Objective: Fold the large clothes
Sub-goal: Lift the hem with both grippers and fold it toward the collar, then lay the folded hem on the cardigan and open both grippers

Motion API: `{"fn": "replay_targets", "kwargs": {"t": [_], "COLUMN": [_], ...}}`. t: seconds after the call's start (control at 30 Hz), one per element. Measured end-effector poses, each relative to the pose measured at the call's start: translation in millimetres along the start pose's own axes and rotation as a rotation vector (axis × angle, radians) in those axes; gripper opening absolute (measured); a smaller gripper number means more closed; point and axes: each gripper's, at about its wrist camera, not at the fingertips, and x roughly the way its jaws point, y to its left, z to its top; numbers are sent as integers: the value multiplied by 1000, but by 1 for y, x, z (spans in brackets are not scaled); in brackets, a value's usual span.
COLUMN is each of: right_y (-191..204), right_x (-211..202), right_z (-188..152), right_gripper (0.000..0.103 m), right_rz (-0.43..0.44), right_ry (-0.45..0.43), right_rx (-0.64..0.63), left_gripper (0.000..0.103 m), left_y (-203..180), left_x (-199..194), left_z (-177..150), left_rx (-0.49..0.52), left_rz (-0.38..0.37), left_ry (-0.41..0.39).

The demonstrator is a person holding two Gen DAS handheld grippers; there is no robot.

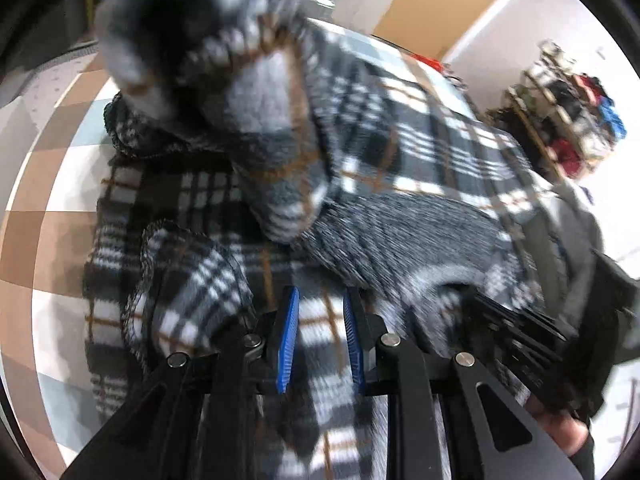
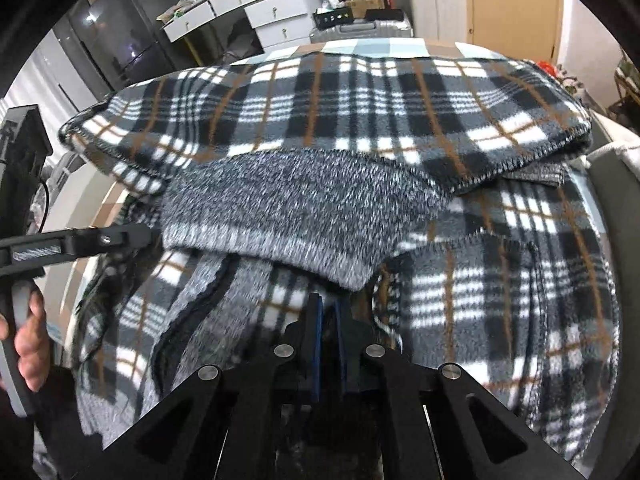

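A large black, white and brown plaid fleece garment (image 1: 420,140) (image 2: 360,100) lies spread on a checkered cover (image 1: 60,160) (image 2: 360,46). A fold of it is turned over and shows the grey knit inner side (image 2: 288,208) (image 1: 400,232). My left gripper (image 1: 320,300) points down into the cloth with its blue pads a little apart and plaid fleece filling the gap. In the right wrist view its tip (image 2: 148,234) sits at the left corner of the grey fold. My right gripper (image 2: 326,304) (image 1: 476,300) is shut just under the grey hem; no cloth shows between its pads.
A hand (image 2: 28,344) holds the left gripper's handle. Behind the bed stand a dark fridge (image 2: 116,36), a white desk with drawers (image 2: 272,8) and a silver suitcase (image 2: 360,32). A rack of clothes (image 1: 568,120) stands by the white wall.
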Motion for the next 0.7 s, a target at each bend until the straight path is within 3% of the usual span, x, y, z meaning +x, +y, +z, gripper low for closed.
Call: {"fn": "replay_targets", "kwargs": {"t": [0.1,0.2,0.27,0.3,0.33,0.43,0.5,0.57,0.63,0.7], "right_y": [-7,-13,-21,-24,-27,-36,-40,-39,-37,-34], "right_x": [-11,-33,-47,-57,-61,-80,-88,-88,-78,-62], "right_z": [-10,-19,-16,-10,-10,18,42,65,90,113], "right_gripper": [15,25,31,35,38,50,65,71,72,72], "right_rz": [-6,0,-3,3,4,11,10,-7,-35,-64], "right_ry": [43,24,-6,-29,-41,-85,-122,-140,-131,-109], "right_rx": [-24,-36,-34,-26,-18,37,73,79,73,62], "left_gripper": [17,18,32,51,60,60,60,60,60,60], "left_y": [-11,-34,-46,-53,-54,-53,-49,-39,-27,-14], "left_x": [-26,-64,-81,-89,-92,-86,-70,-52,-22,1], "left_z": [-6,-11,0,12,23,59,77,83,85,84], "left_rx": [80,196,245,266,263,202,182,159,107,39], "left_rz": [-64,-129,-108,-85,-69,-23,45,29,33,32], "left_ry": [35,2,-47,-83,-110,-136,-131,-93,-18,3]}}
